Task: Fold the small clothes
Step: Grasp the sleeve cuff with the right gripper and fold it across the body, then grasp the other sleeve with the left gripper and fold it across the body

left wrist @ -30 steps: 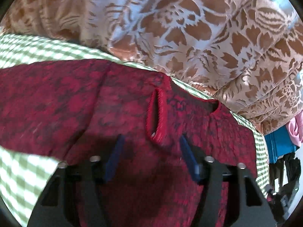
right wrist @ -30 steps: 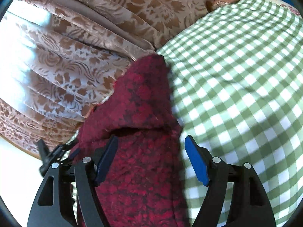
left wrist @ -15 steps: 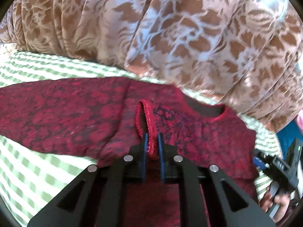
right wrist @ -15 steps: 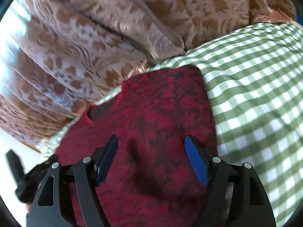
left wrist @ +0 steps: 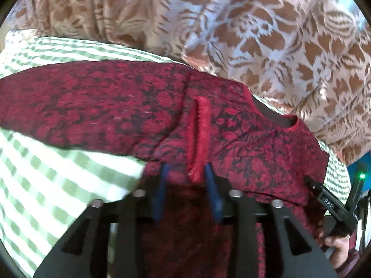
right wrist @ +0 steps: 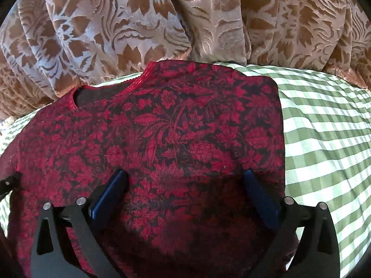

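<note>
A small red top with a black floral pattern (left wrist: 243, 143) lies flat on a green-and-white checked cloth (left wrist: 46, 173). Its left sleeve is folded in across the chest, and the bright red cuff (left wrist: 200, 136) points toward me. My left gripper (left wrist: 186, 173) is partly open, its blue pads on either side of the cuff's near end. In the right wrist view the top (right wrist: 167, 127) fills the middle, neckline (right wrist: 92, 95) at upper left. My right gripper (right wrist: 183, 183) is wide open, low over the top's body, holding nothing.
A brown and silver floral curtain (right wrist: 162, 18) hangs right behind the cloth-covered surface. The checked cloth (right wrist: 324, 127) stretches to the right of the top. The right gripper's tool (left wrist: 334, 206) and a hand show at the lower right of the left wrist view.
My left gripper, shut on the red cuff half a second ago, has opened partway; the cuff now lies on the chest. The right gripper has swung to face the top squarely, staying open.
</note>
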`<state>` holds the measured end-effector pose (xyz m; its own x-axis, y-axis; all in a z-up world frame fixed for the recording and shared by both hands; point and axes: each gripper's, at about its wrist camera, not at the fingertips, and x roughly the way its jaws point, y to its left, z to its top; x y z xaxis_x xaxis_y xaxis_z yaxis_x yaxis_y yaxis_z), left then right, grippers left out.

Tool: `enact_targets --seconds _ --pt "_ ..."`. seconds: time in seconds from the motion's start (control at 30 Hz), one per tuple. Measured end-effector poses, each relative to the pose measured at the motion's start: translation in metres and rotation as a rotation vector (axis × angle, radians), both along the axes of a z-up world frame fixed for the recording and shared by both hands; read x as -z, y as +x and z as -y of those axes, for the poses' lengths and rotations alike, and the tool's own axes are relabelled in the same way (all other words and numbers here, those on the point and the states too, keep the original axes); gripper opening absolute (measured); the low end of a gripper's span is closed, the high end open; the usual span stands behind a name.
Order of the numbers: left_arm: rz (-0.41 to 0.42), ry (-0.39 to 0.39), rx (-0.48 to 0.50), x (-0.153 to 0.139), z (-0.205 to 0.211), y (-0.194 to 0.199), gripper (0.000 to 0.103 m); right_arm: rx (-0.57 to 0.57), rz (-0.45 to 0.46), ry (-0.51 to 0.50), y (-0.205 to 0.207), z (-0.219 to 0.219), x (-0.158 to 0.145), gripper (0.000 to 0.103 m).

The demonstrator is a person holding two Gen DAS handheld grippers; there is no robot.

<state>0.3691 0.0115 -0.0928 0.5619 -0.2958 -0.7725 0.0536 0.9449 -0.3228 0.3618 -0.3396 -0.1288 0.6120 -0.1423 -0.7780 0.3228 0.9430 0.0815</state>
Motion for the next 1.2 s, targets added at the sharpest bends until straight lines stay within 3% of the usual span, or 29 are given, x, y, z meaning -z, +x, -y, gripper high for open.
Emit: enact_targets --seconds 0.07,0.13,0.17,0.33,0.5,0.6,0.77,1.1,1.17,1.2 --pt "0.020 0.011 -0.031 -0.007 -0.011 -0.009 0.049 0.009 -0.019 -0.002 -0.002 -0.005 -0.008 0.100" --pt "0.025 0.007 -0.047 -0.010 -0.024 -0.016 0.062 0.007 -0.010 0.036 -0.010 -0.013 -0.018 0.100" --pt "0.029 0.005 -0.070 -0.011 -0.036 -0.021 0.064 -0.003 -0.001 0.057 -0.018 -0.018 -0.023 0.100" --pt "0.001 -0.061 -0.238 0.001 -0.112 -0.043 0.064 -0.098 0.011 0.041 -0.055 -0.062 -0.029 0.100" --pt "-0.027 -0.191 -0.454 0.021 -0.206 -0.069 0.064 -0.201 -0.052 -0.001 -0.076 -0.105 -0.003 0.100" --pt "-0.042 -0.293 -0.546 0.028 -0.258 -0.077 0.060 -0.195 -0.030 -0.050 -0.082 -0.113 0.004 0.100" --pt "-0.045 -0.360 -0.646 0.034 -0.314 -0.067 0.043 -0.187 -0.030 -0.028 -0.082 -0.110 0.006 0.100" --pt "-0.088 -0.490 -0.745 0.057 -0.335 -0.010 0.043 -0.181 -0.031 -0.047 -0.079 -0.112 0.008 0.100" --pt "-0.085 -0.493 -0.769 0.060 -0.336 0.000 0.036 -0.182 -0.032 -0.046 -0.079 -0.112 0.008 0.100" --pt "-0.089 -0.476 -0.767 0.060 -0.337 0.005 0.024 -0.182 -0.033 -0.046 -0.079 -0.111 0.008 0.100"
